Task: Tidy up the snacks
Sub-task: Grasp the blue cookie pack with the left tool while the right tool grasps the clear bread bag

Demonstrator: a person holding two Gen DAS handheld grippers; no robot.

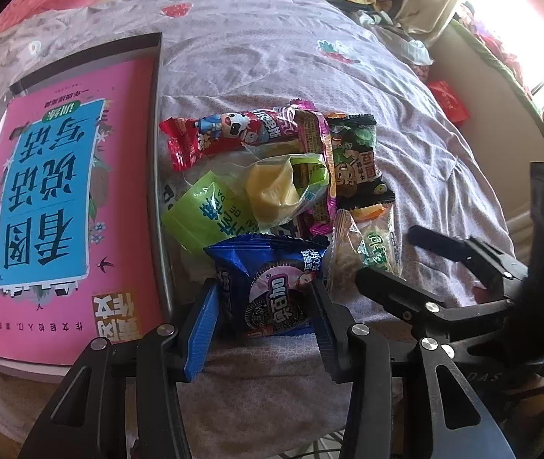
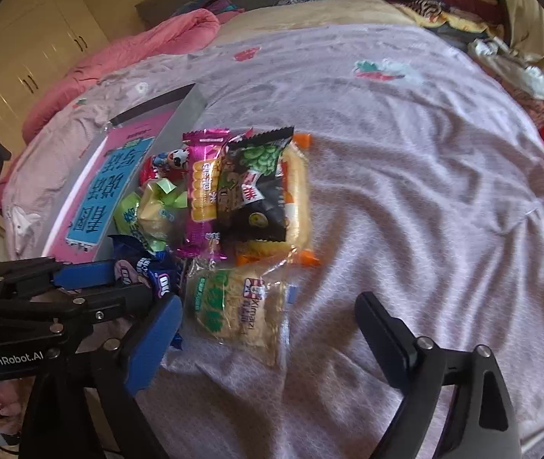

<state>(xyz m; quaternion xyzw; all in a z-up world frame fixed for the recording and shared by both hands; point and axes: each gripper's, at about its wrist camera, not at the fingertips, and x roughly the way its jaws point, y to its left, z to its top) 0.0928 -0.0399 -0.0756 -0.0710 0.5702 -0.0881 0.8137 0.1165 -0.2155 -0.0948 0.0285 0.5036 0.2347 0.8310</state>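
Oreo packet (image 1: 272, 290) | between left hand-held gripper (image 1: 262, 317) fingers, pinched

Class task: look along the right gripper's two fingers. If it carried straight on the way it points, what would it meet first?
Most likely the clear green-printed snack packet lying between the right gripper fingers' line; depth is uncertain.

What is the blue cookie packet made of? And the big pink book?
Blue packet: looks like thin glossy plastic film; it crinkles, shines, and has a zigzag sealed edge.
Pink book: probably a paper or card cover, flat and printed, with a slight sheen.
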